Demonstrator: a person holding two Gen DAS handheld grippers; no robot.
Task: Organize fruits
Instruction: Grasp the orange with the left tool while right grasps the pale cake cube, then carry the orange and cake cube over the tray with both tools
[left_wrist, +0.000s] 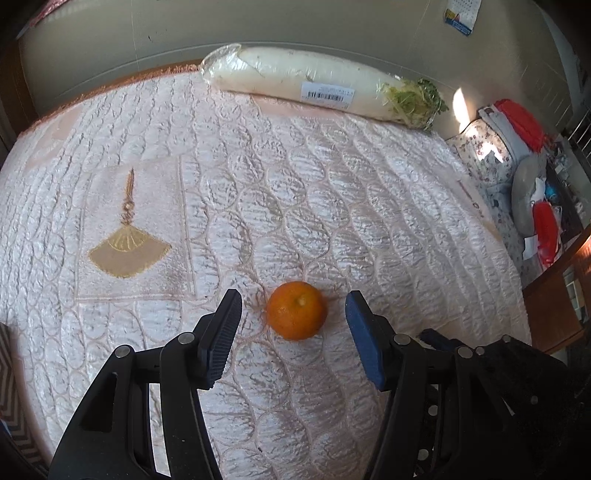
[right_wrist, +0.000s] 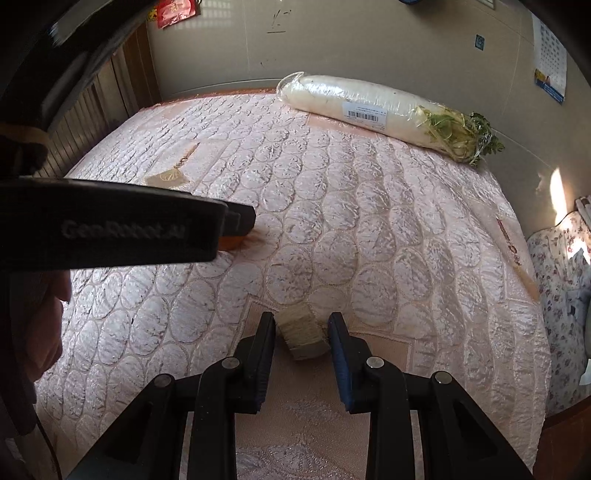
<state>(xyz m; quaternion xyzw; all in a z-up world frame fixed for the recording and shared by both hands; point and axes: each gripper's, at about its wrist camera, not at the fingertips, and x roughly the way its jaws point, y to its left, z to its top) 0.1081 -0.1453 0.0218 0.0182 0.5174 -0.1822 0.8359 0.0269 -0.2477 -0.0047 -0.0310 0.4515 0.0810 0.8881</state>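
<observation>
A small orange (left_wrist: 297, 310) lies on the pink quilted cloth (left_wrist: 332, 192). My left gripper (left_wrist: 293, 297) is open and straddles it, with one finger on each side and a gap between each pad and the fruit. The right wrist view shows the same left gripper (right_wrist: 242, 221) from the side, with a sliver of the orange (right_wrist: 231, 242) under its tip. My right gripper (right_wrist: 301, 318) hovers over a plain panel of the cloth, its jaws drawn close together and holding nothing. Only a tan embroidered patch (right_wrist: 303, 338) shows through the narrow gap.
A long white radish (left_wrist: 306, 86) wrapped in plastic lies along the far edge by the wall. A gold fan (left_wrist: 127, 251) is embroidered on the cloth at left. Clutter and a flowered cushion (left_wrist: 480, 147) sit beyond the right edge. A person's hand (right_wrist: 44, 325) shows at the left.
</observation>
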